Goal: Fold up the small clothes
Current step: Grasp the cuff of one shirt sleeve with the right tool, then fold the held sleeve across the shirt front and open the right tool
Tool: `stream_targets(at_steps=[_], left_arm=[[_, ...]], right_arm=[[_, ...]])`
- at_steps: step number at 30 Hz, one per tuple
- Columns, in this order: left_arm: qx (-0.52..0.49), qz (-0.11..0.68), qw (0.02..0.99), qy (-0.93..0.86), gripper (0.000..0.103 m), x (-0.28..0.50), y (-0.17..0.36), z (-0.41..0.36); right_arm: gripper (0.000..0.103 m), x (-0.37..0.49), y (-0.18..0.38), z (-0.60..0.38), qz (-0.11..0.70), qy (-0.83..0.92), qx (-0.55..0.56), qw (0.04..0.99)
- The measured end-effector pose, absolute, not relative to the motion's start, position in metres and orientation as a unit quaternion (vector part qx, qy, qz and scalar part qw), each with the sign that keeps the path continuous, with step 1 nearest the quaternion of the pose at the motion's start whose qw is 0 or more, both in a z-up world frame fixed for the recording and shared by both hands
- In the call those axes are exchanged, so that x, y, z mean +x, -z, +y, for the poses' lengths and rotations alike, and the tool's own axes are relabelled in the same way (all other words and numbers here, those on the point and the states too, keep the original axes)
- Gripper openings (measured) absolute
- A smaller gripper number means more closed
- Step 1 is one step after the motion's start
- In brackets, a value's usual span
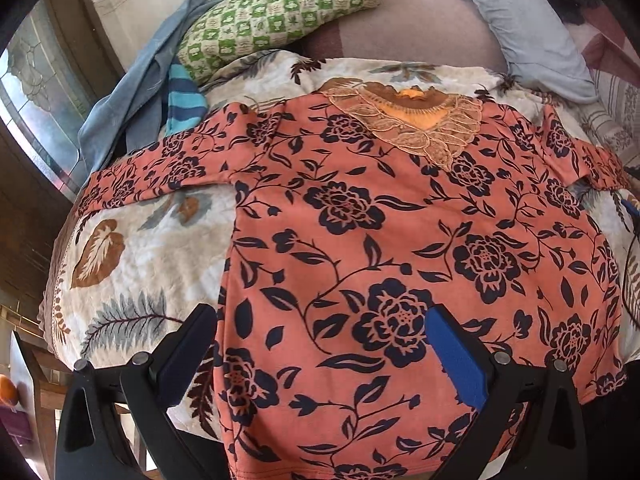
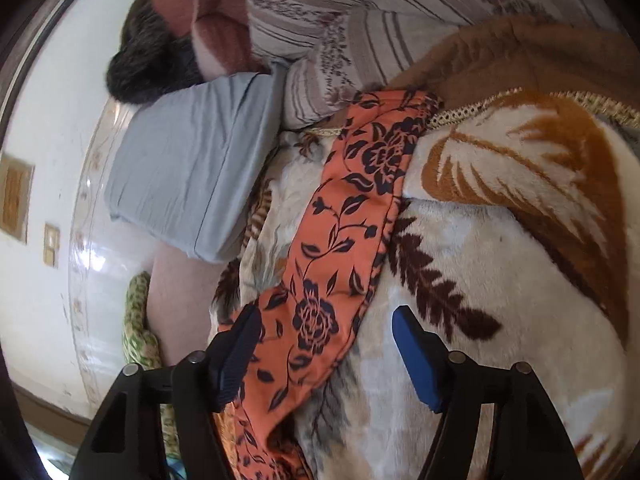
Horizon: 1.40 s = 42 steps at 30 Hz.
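A coral top (image 1: pixel 400 216) with a dark floral print and a lace neckline (image 1: pixel 420 120) lies spread flat, front up, on a leaf-patterned blanket (image 1: pixel 132 240). Both sleeves are stretched out sideways. My left gripper (image 1: pixel 320 312) hovers open over the top's lower left part, one finger (image 1: pixel 188 356) over the blanket and the blue-padded one (image 1: pixel 456 360) over the fabric. In the right wrist view, one sleeve (image 2: pixel 344 216) runs across the blanket (image 2: pixel 500 280). My right gripper (image 2: pixel 326 312) is open and straddles that sleeve, its pads clear of the cloth.
A green checked pillow (image 1: pixel 280 8), a blue garment (image 1: pixel 132 92) and a striped blue cloth (image 1: pixel 184 96) lie at the back left. A grey pillow (image 1: pixel 520 20) (image 2: pixel 192 168) sits at the back right beside striped bedding (image 2: pixel 340 20). The bed's edge drops off at the left.
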<state>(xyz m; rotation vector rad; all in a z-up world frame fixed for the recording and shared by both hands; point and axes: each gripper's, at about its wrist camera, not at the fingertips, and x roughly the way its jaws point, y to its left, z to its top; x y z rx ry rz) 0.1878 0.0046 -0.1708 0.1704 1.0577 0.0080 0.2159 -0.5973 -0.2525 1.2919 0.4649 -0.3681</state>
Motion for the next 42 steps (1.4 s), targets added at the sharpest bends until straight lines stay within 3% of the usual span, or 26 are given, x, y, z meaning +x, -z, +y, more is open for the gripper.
stream_targets(at_steps=[4, 9, 10, 11, 19, 24, 27, 33, 38, 42], left_arm=[[0.099, 0.510, 0.855, -0.001, 0.103, 0.192, 0.175, -0.014], [0.107, 0.519, 0.848, 0.005, 0.103, 0.198, 0.182, -0.027], [0.105, 0.518, 0.849, 0.007, 0.103, 0.198, 0.182, -0.027], [0.103, 0.517, 0.850, 0.009, 0.103, 0.198, 0.181, -0.027], [0.078, 0.513, 0.855, 0.001, 0.103, 0.195, 0.181, -0.004], [0.058, 0.506, 0.860, -0.029, 0.103, 0.189, 0.176, 0.029], [0.058, 0.498, 0.864, -0.048, 0.103, 0.185, 0.172, 0.047], [0.051, 0.499, 0.863, -0.070, 0.103, 0.183, 0.174, 0.068], [0.054, 0.490, 0.867, -0.072, 0.103, 0.183, 0.170, 0.065], [0.060, 0.482, 0.872, -0.059, 0.103, 0.183, 0.165, 0.049]], right_arm=[[0.057, 0.238, 0.273, -0.623, 0.228, 0.199, 0.614, 0.729], [0.029, 0.262, 0.279, -0.643, 0.226, 0.196, 0.602, 0.741], [0.014, 0.264, 0.278, -0.643, 0.229, 0.200, 0.598, 0.742], [0.009, 0.266, 0.275, -0.642, 0.227, 0.204, 0.592, 0.746], [0.007, 0.313, 0.159, -0.535, 0.188, 0.045, 0.468, 0.862], [0.007, 0.356, 0.119, -0.394, 0.231, -0.093, 0.399, 0.882], [0.009, 0.376, 0.120, -0.289, 0.293, -0.155, 0.321, 0.887], [0.012, 0.372, 0.168, -0.119, 0.419, -0.166, 0.050, 0.891], [0.012, 0.351, 0.179, -0.105, 0.383, -0.099, -0.093, 0.914], [0.012, 0.334, 0.146, -0.124, 0.336, -0.076, -0.109, 0.932]])
